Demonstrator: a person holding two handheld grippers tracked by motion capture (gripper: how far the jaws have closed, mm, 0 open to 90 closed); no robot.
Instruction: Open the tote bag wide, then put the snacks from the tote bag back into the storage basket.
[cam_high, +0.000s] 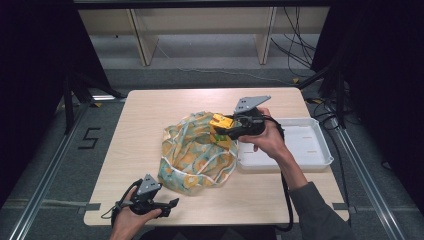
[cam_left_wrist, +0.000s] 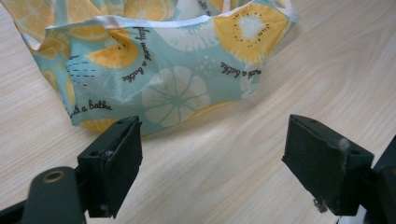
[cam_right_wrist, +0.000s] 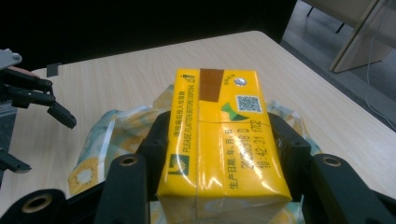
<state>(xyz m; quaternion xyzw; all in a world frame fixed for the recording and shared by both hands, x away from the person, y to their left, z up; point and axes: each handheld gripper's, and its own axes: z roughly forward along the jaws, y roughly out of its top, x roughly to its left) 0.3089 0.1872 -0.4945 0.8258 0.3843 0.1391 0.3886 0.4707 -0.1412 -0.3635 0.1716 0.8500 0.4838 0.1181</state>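
High view first: your right gripper (cam_high: 226, 128) sits above the far right edge of the soft fabric bag printed with yellow citrus slices on pale teal (cam_high: 192, 155), and its fingers pinch a small yellow drink carton (cam_high: 220, 121) by its two long sides. The bag lies slumped near the middle of the light wooden desk (cam_high: 145, 115), its white-trimmed mouth turned toward the carton. What lies inside the bag you cannot tell from here. Just to the right of the bag, touching or nearly touching it, is a shallow white plastic tray (cam_high: 320, 132). Your left gripper (cam_high: 170, 205) rests low at the near left edge of the desk, apart from the bag, pointing toward it.

Left gripper view: your fingers (cam_left_wrist: 114, 163) stand spread wide with only bare desk between them. The bag's near edge lies just beyond them, untouched, its fabric folded over and printed with lemon slices and small black script.

Right gripper view: the carton fills the gap between your fingers (cam_right_wrist: 156, 144), which press on both of its sides. Its glossy top carries a brown strip, a foil-sealed straw hole, a QR code and printed date lines. Below and behind it the bag lies crumpled on the desk, and your left gripper shows far off at the left edge.
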